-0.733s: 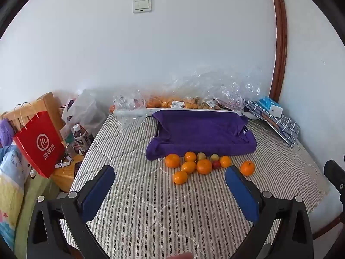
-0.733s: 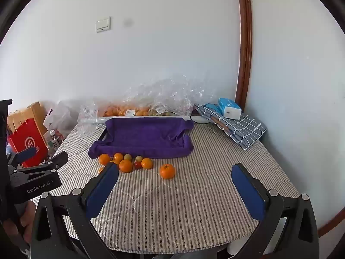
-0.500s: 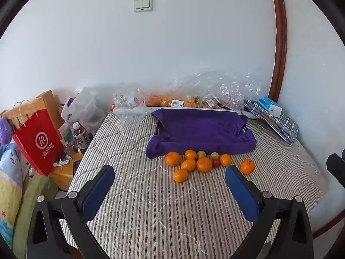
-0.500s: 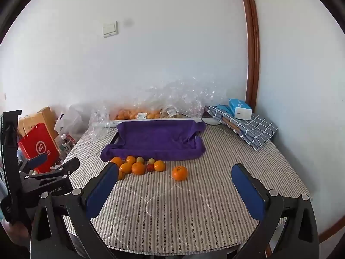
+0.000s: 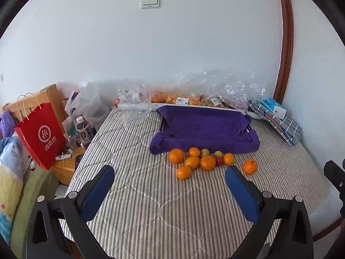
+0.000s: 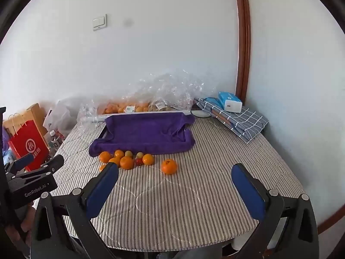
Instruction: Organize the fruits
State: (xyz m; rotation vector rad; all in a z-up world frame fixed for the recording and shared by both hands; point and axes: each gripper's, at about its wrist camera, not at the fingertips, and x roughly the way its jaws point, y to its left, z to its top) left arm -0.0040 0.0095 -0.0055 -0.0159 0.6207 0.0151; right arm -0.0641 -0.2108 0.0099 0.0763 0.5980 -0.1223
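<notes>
1. Left hand-held gripper (image 5: 169, 180) and right hand-held gripper (image 6: 174, 178): both spread wide, nothing between; held back over near edge, prob. to pick a target.
2. Fruits (image 5: 199, 160) bunched mid-desk (image 5: 151, 215), touching front of purple towel (image 5: 204, 129); one orange (image 6: 169, 166) apart, toward right edge, likely easiest first grab.
3. Towel covers a tray, prob. the drop spot.

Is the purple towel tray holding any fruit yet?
Empty: the purple towel shows bare cloth, and the oranges lie on the table in front of it.
</notes>
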